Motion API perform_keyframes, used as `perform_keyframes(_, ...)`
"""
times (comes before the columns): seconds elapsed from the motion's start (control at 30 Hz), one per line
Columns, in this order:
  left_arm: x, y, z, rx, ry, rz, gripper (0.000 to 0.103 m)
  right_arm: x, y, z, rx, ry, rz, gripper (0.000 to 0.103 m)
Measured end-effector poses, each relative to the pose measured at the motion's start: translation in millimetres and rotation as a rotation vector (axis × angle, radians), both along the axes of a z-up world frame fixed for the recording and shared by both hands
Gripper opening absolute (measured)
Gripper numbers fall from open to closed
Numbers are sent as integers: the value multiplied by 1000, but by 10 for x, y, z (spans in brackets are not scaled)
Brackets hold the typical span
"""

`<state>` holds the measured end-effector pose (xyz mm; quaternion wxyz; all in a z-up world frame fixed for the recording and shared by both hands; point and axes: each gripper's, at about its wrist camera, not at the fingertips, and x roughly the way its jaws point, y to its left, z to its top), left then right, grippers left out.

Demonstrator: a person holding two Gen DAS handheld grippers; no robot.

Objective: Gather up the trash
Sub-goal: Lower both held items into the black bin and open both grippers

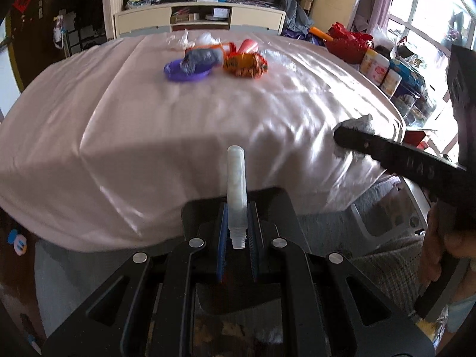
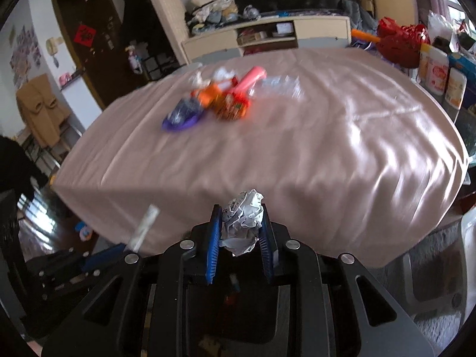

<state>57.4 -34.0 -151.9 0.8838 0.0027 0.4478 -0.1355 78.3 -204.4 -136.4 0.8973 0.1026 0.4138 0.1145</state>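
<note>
Both tongs are gripping trash at the near edge of the cloth-covered surface.

The left tongs are clamping a slim translucent tube, rounded at its far tip and threaded at the near end, sticking out straight ahead. The right tongs are pinching a crumpled paper ball, white with grey print, between ribbed blue pads. The cloth is lying smooth, pinkish and glossy. Far ahead of both tongs, blurred trash is sitting in a heap: a purple lid, an orange wrapper, a pink cylinder, clear film. Its finer details are too smeared to make out.
</note>
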Motion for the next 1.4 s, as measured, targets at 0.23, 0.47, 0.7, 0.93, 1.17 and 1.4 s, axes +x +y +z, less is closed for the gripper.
perform_keyframes(0.23,-144,112,-308,-19,78,12,12,-158,174,-368,-18,98,27,25)
perform_keyframes(0.47,-231,96,-726,-20,186,-4,12,-219,235,-708,-24,196,42,25)
perform_keyframes(0.7,-223,114,-897,-25,232,-1,12,-251,272,-854,-10,238,47,28)
perform_keyframes(0.93,-201,105,-862,-25,224,3,27,-225,236,-815,20,231,37,42)
perform_keyframes(1.17,-227,127,-801,-16,207,12,39,-228,161,-776,24,214,6,67)
perform_keyframes(1.4,-230,200,-681,-8,175,49,84,-243,44,-698,17,186,-81,82)
